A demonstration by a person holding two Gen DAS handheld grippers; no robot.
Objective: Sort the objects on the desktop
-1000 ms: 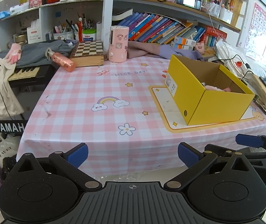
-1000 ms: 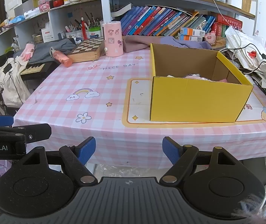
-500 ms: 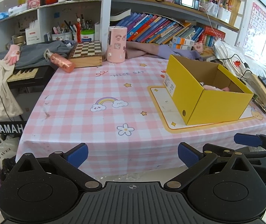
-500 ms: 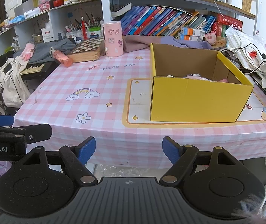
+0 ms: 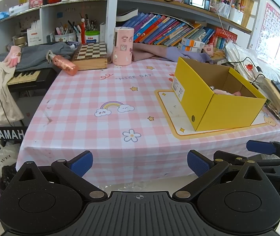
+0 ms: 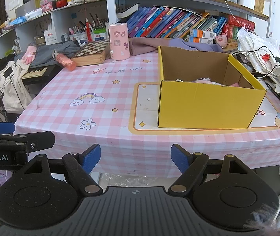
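A yellow cardboard box [image 5: 216, 102] [image 6: 208, 106] stands open on the right half of the pink checked table [image 5: 104, 98] [image 6: 104, 90], with pink and white soft items [image 6: 204, 81] low inside it. At the table's far edge are a pink cylinder [image 5: 122, 48] [image 6: 119, 41], a wooden chessboard box [image 5: 90, 56] [image 6: 92, 52] and a lying copper-pink bottle [image 5: 64, 64] [image 6: 66, 61]. My left gripper [image 5: 140, 162] is open and empty, off the table's front edge. My right gripper [image 6: 136, 158] is likewise open and empty, just right of the left one.
Shelves of books and pen cups rise behind the table. A keyboard [image 5: 21, 77] with grey clothing, a pink glove [image 5: 13, 56] and a white bag sits to the left. Cables, papers and a phone pile up at the right edge [image 5: 277, 90].
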